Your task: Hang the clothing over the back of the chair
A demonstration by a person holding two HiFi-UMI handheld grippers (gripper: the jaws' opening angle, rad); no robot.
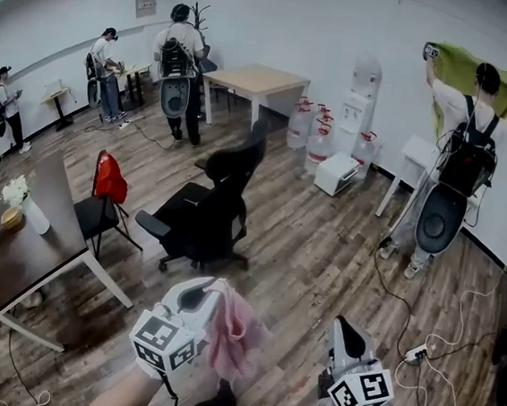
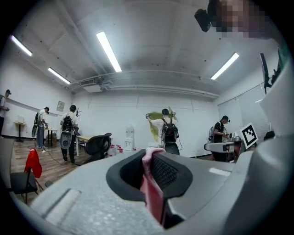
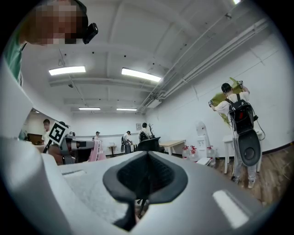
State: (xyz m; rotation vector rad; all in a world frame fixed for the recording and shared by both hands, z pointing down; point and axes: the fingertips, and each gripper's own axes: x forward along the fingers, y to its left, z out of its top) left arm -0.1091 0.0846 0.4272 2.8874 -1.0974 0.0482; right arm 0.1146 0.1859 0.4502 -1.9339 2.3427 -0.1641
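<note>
Pink clothing (image 1: 238,331) pinched between the closed jaws of the left gripper (image 2: 149,158), apart from the black chair (image 1: 206,209) ahead; right gripper (image 3: 146,161) jaws together, apparently empty.

Pink garment (image 1: 235,331): bunched, dangling, pinched in left gripper (image 1: 206,294), lower centre.
Black office chair (image 1: 208,206): upright, mid-frame.
</note>
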